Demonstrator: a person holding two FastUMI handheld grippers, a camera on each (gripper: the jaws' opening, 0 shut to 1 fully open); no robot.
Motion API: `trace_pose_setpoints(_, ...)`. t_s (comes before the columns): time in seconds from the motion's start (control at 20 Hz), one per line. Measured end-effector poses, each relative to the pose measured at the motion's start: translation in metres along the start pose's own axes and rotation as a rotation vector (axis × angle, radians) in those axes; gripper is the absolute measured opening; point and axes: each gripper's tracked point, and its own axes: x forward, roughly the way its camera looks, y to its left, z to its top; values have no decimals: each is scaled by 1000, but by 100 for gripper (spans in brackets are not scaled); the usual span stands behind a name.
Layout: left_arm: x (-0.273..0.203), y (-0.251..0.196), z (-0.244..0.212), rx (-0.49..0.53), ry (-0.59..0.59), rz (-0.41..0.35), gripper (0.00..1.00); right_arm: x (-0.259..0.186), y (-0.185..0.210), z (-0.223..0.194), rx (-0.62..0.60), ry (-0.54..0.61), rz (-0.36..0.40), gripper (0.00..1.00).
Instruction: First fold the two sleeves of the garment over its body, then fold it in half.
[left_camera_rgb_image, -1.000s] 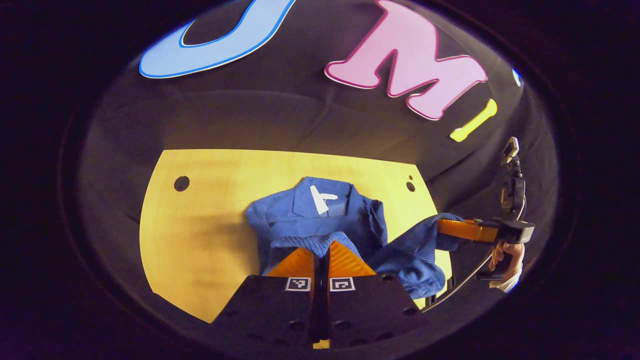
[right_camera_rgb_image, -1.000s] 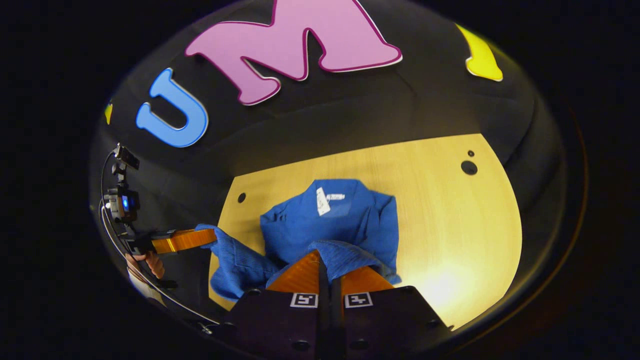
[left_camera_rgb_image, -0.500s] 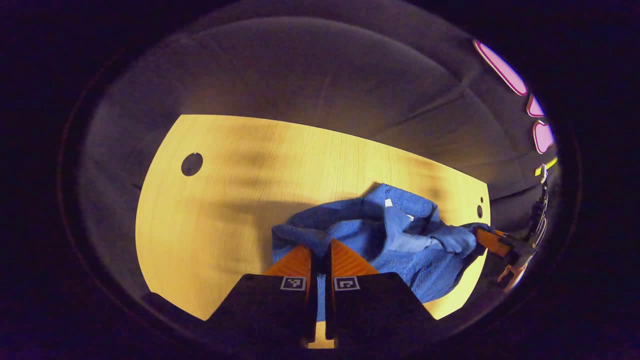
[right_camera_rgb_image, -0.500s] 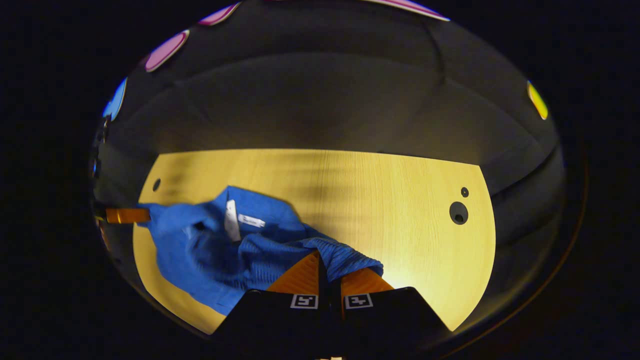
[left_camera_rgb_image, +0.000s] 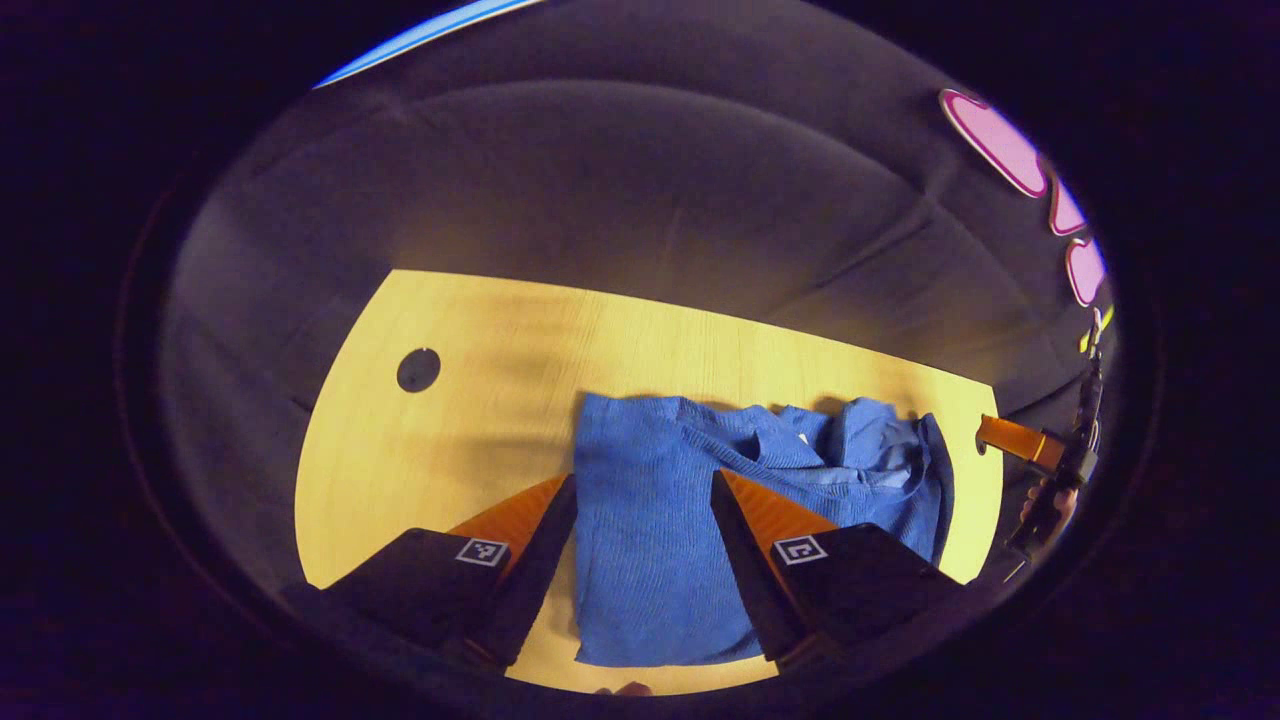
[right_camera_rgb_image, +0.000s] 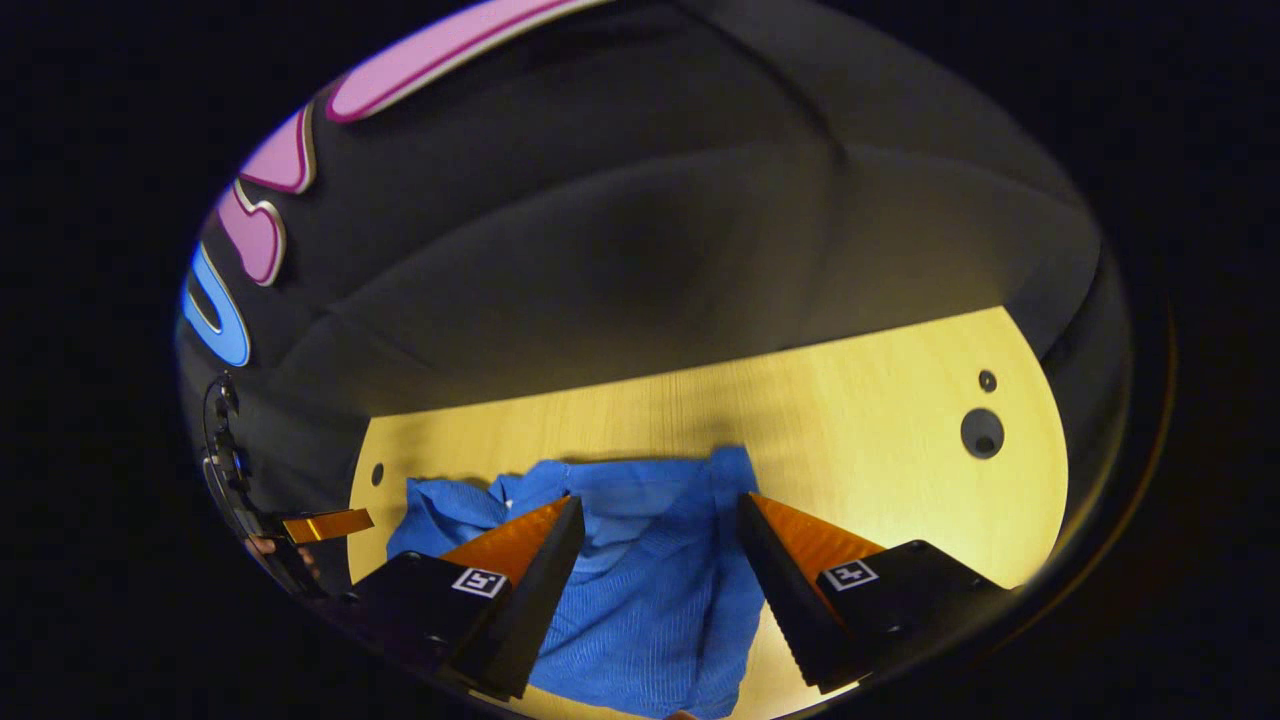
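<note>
A blue knitted garment (left_camera_rgb_image: 640, 560) lies folded in a flat bundle on the yellow wooden table (left_camera_rgb_image: 450, 450), its far end rumpled around the collar. My left gripper (left_camera_rgb_image: 643, 480) is open just above the near part of the cloth, one finger on each side, holding nothing. In the right gripper view the garment (right_camera_rgb_image: 650, 600) spreads under my right gripper (right_camera_rgb_image: 660, 500), which is open and holds nothing. The right gripper (left_camera_rgb_image: 1010, 437) also appears farther off at the table's right end, held by a hand (left_camera_rgb_image: 1045, 500). The left gripper (right_camera_rgb_image: 325, 524) shows at the far left.
The table (right_camera_rgb_image: 880, 440) has round holes near its corners, one at the left (left_camera_rgb_image: 418, 369) and one at the right (right_camera_rgb_image: 981, 432). Black cloth wall stands close behind the table's far edge. Bare wood lies to either side of the garment.
Both grippers were shut on the garment's lifted edge and carried it over the body. They have now opened and let go, and the cloth lies folded on the table.
</note>
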Motion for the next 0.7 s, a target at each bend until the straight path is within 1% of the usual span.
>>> trace_pose_setpoints(0.15, -27, -13, 10, 77, -115, 13, 79, -24, 0, 16, -130, -96, -27, 98)
trace_pose_setpoints(0.2, -37, -15, 12, 107, -156, 34, 80, -39, 3, 21, -177, -132, -27, 98)
trace_pose_setpoints(0.3, -58, -25, 7, 167, -220, 60, 79, -66, 15, 29, -267, -195, -25, 98)
trace_pose_setpoints(0.4, -82, -39, -1, 206, -290, 73, 79, -102, 29, 33, -345, -260, -1, 98)
trace_pose_setpoints(0.55, -124, -60, -24, 212, -402, 75, 79, -153, 50, 33, -382, -369, 29, 98)
trace_pose_setpoints(0.6, -139, -65, -34, 210, -438, 84, 79, -172, 54, 27, -379, -380, 38, 98)
trace_pose_setpoints(0.7, -169, -75, -55, 204, -514, 90, 79, -214, 54, 13, -358, -406, 26, 98)
